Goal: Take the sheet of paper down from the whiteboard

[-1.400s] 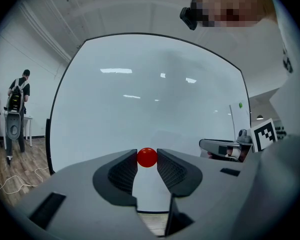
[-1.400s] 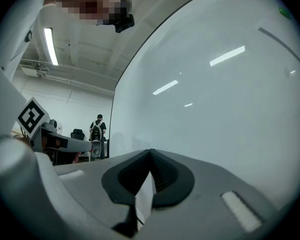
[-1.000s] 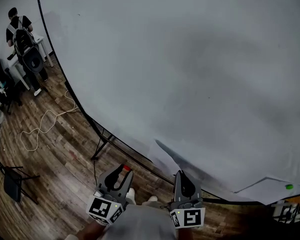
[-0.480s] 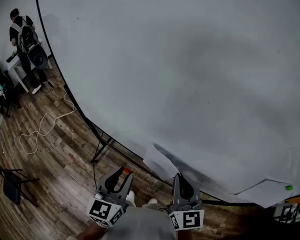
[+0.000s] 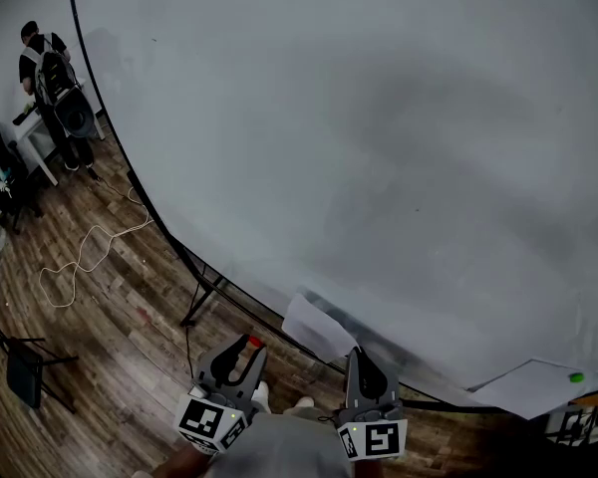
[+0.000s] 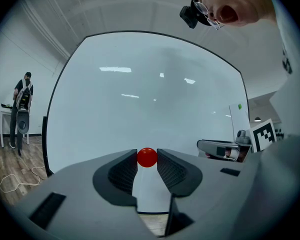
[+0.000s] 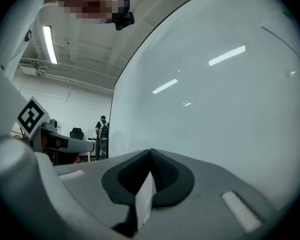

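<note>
The big whiteboard (image 5: pixel 379 137) fills most of the head view. A white sheet of paper (image 5: pixel 317 327) hangs off the board's lower edge, and my right gripper (image 5: pixel 358 353) is shut on its corner. In the right gripper view the sheet's edge (image 7: pixel 145 200) is pinched between the closed jaws. My left gripper (image 5: pixel 247 347) sits just left of it, shut on a red magnet (image 5: pixel 252 343). That red magnet (image 6: pixel 147 157) shows as a ball at the jaw tips in the left gripper view.
A second sheet (image 5: pixel 533 386) with a green magnet (image 5: pixel 576 376) lies against the board's bottom right. The board's stand leg (image 5: pixel 201 295), a floor cable (image 5: pixel 80 257) and a dark chair (image 5: pixel 25 366) are at left. A person with a backpack (image 5: pixel 52 78) stands far left.
The sheet in my right gripper has swung out from an edge-on sliver to a broad flap leaning left. Both grippers have barely moved. The far person shifted slightly.
</note>
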Motion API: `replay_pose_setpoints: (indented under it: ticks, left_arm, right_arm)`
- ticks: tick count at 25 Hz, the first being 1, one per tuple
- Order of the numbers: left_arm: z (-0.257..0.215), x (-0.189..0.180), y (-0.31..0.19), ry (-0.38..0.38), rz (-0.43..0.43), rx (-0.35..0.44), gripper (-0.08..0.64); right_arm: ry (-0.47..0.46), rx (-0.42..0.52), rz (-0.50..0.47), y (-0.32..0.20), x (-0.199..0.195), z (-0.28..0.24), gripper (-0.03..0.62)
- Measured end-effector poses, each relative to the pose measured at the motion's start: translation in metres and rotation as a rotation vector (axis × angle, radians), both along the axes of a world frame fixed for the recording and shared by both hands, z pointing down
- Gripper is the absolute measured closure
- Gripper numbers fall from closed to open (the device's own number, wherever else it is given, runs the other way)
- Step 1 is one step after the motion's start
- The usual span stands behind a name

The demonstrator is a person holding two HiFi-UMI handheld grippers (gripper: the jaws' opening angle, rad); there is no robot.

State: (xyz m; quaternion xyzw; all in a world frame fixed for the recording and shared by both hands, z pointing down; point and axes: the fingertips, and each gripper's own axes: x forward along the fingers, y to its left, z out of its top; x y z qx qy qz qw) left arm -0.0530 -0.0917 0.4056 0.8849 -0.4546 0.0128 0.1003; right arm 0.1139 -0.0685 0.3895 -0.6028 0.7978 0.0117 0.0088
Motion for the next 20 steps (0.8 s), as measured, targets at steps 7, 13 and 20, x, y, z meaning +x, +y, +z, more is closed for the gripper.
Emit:
replay_pose_setpoints:
  ticks: [7, 13, 20]
  left_arm:
    - [0.0035, 0.0073, 0.0004, 0.000, 0.006, -0.005, 0.436]
    - [0.0024, 0.0023, -0.0034, 0.003, 0.005, -0.011, 0.436]
    - [-0.0003, 0.0036, -0.0029, 0.008, 0.002, -0.010, 0.436]
  right_arm:
    - [-0.006, -0.004, -0.003, -0.0001, 0.0044, 0.0032, 0.583]
    - [0.000, -0.009, 0.002, -0.0039, 0.0013, 0.0011, 0.583]
    - [-0.006, -0.004, 0.007, -0.0033, 0.0039, -0.0016, 0.583]
